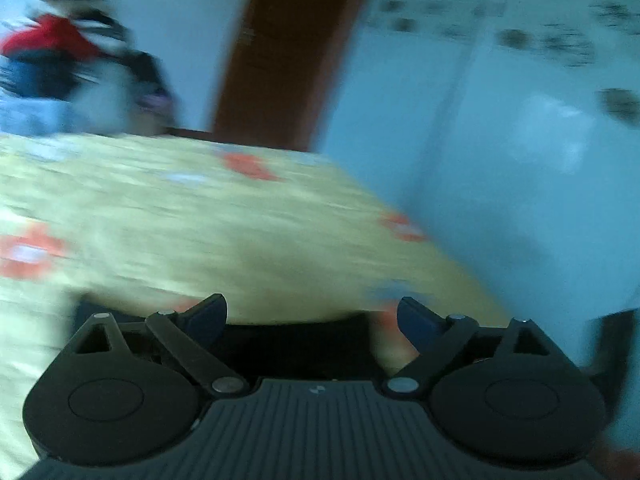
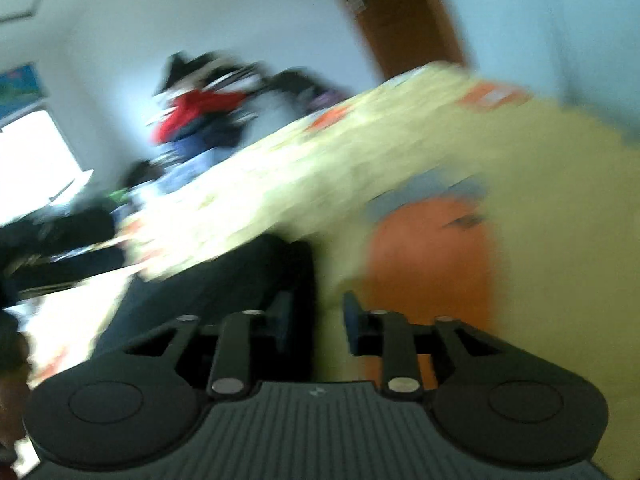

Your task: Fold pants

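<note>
Here the dark, soft fabric pants (image 2: 208, 280) lie lower left of the right gripper (image 2: 316, 320), its jaws parted and empty; the left gripper (image 1: 312, 320) gapes wide, holding nothing, over the yellow patterned bedspread (image 1: 160, 216).

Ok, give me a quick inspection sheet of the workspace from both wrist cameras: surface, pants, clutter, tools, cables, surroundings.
Surface: yellow patterned bedspread with orange patches; both views blurred.
Job's things: dark pants lying on the bedspread, just ahead of the right tool.
Clutter: pile of clothes, red and dark, at the far edge.
Grippers: left tool open wide, nothing between its fingers; right tool partly open, gripping nothing.
Cables: nothing seen.
Surroundings: brown door, pale walls, bright window.
</note>
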The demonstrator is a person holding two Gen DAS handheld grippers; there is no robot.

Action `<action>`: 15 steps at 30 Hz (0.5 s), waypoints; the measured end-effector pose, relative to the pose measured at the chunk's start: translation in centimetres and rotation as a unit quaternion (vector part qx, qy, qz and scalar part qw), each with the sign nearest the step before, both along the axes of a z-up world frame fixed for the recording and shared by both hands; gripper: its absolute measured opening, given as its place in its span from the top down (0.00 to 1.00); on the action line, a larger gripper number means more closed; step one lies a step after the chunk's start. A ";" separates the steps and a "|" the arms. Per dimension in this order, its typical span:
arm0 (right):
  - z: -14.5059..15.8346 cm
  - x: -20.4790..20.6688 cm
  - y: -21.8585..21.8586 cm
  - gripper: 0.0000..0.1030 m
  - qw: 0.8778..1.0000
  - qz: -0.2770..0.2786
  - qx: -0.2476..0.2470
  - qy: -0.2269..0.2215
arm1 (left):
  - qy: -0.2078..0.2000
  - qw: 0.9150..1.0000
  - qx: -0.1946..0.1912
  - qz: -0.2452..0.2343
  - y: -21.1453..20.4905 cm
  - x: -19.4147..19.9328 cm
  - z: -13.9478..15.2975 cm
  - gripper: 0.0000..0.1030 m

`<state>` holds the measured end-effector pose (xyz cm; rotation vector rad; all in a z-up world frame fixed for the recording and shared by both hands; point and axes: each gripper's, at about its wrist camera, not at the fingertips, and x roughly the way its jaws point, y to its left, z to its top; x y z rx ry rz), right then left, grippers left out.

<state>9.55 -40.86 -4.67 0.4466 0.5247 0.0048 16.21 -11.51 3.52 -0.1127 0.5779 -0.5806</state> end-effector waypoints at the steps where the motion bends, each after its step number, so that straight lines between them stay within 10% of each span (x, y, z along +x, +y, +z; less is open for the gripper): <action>1: 0.5 -0.1 -0.3 0.55 1.000 -0.005 -0.001 -0.011 | 0.006 1.000 0.010 0.022 1.5 0.9 -0.2 0.09; 9: 2.1 5.5 7.3 0.45 0.981 0.172 -0.093 0.003 | 0.067 0.994 0.074 0.054 4.5 4.7 -3.4 0.12; 15: -0.4 9.0 7.8 0.27 0.977 0.130 -0.165 0.032 | 0.069 0.987 0.119 0.088 3.1 7.4 -6.1 0.13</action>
